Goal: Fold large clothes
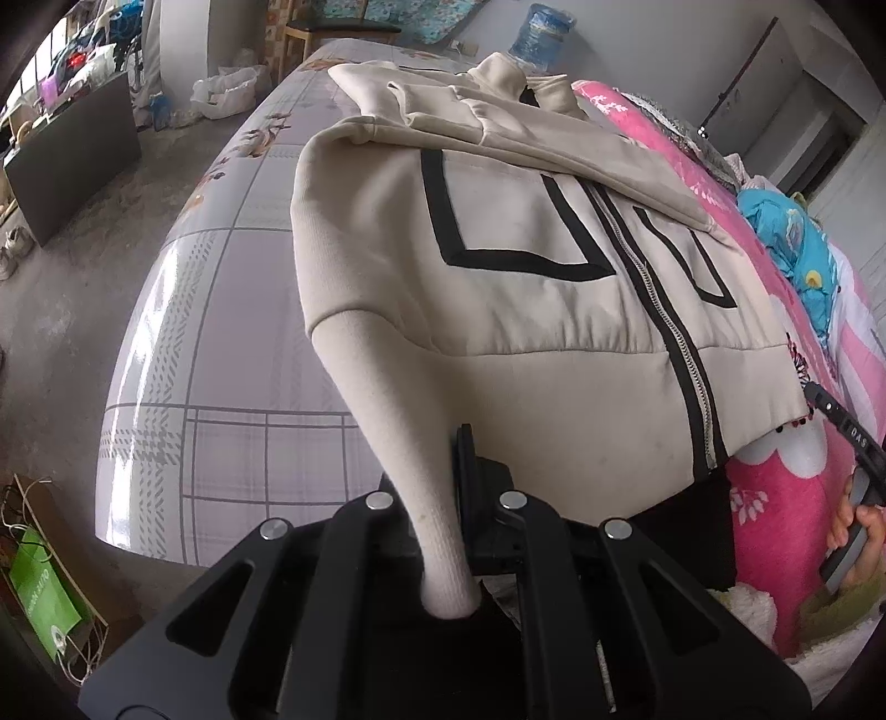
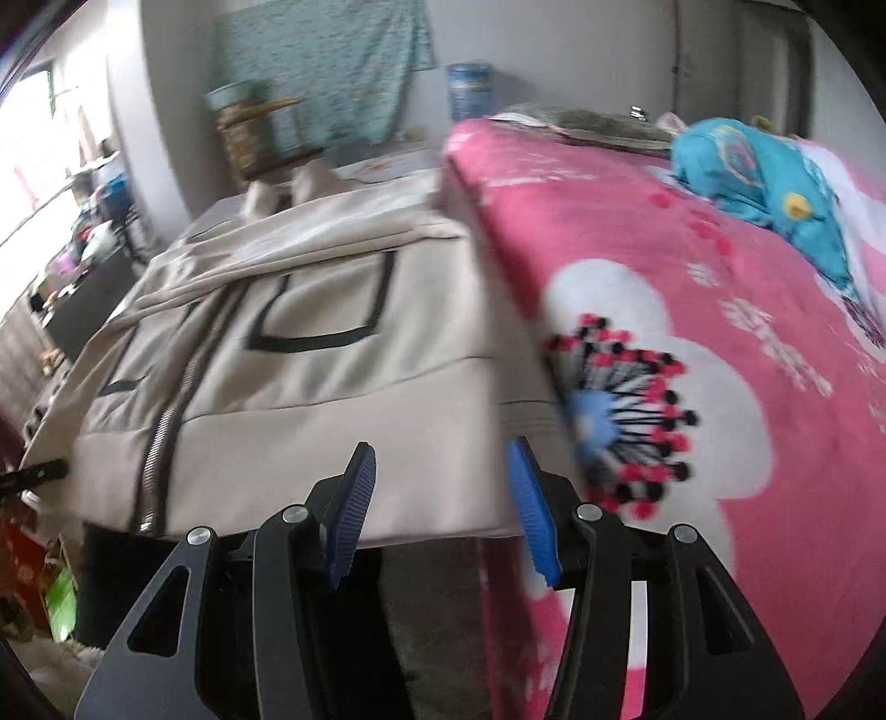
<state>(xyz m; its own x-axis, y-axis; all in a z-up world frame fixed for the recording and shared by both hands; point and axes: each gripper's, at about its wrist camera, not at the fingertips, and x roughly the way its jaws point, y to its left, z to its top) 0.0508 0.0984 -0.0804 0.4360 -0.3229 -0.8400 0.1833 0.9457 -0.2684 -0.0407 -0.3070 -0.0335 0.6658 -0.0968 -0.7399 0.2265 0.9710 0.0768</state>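
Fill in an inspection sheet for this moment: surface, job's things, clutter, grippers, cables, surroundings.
Surface: table under a glossy checked cloth, beside a pink blanket.
Job's things: beige zip jacket lying zip up, sleeves folded across the chest.
Clutter: blue garment on the blanket.
Grippers: left gripper shut on the jacket's hem corner; right gripper open, short of the hem.
Cables: nothing seen.
Surroundings: water jug, green bag on the floor.

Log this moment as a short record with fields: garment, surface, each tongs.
garment: beige zip jacket, laid flat, sleeves folded across the chest
surface: plaid table cover, pink floral blanket beside it
left tongs: shut on the jacket's ribbed hem corner
right tongs: open, at the hem's other end, holding nothing
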